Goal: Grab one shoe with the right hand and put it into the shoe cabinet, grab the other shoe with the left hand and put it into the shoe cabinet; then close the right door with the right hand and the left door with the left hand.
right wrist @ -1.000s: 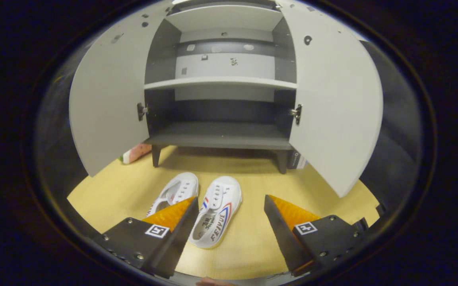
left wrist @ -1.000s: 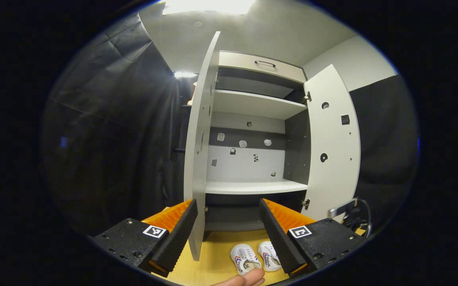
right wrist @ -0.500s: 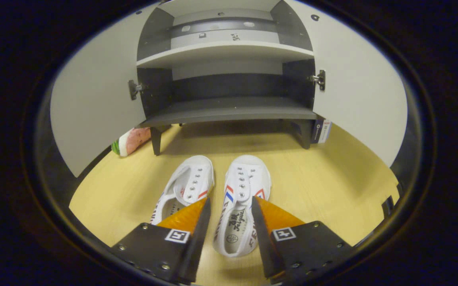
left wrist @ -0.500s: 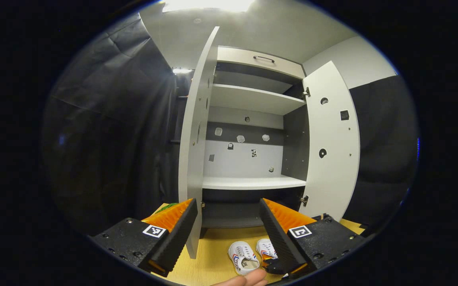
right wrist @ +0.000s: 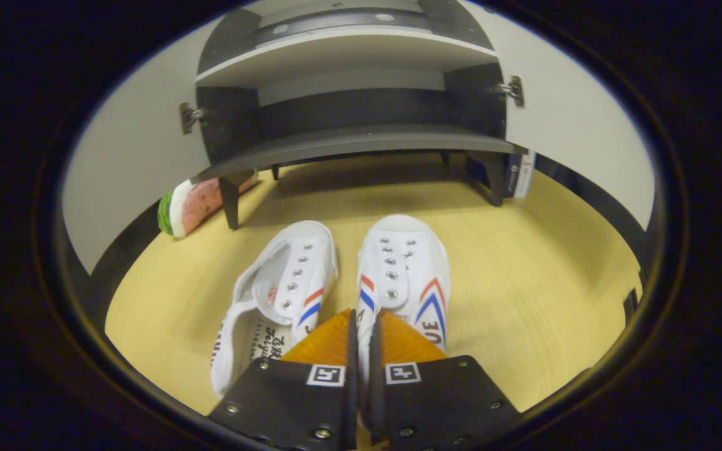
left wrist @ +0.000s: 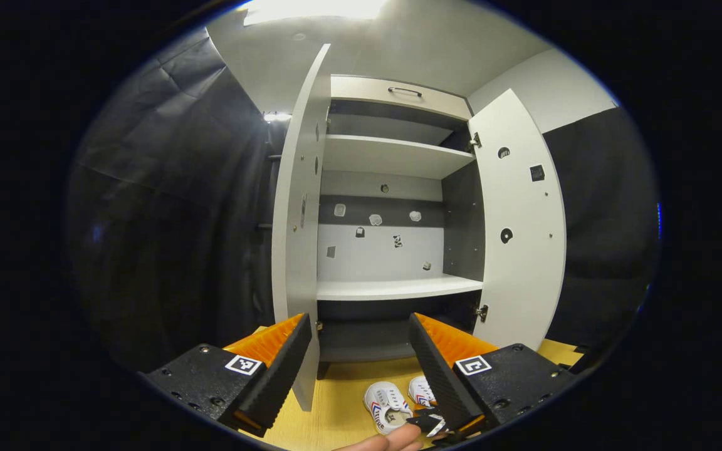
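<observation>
We are on the first step: the right gripper (right wrist: 361, 332) has its fingers drawn nearly together on the inner side wall of the right shoe (right wrist: 406, 275), pinching that thin edge between them, with the toe pointing away from the fingers toward the shoe cabinet (right wrist: 361, 138). The shoe looks to rest on the yellow floor (right wrist: 524, 275), so we judge the grasp made but the lift not yet begun. The left shoe (right wrist: 279, 300) lies just beside it, off the left finger, untouched.

Next we need to raise the shoe clear of its neighbour and carry it forward onto the dark bottom shelf straight ahead of the fingers; a grip on one wall may let the shoe swing, so a slow lift seems wise.

The left gripper (left wrist: 358, 357) has its fingers spread wide and empty, with the left door (left wrist: 295, 250) beyond its left finger and the right door (left wrist: 521, 232) beyond its right, both open
</observation>
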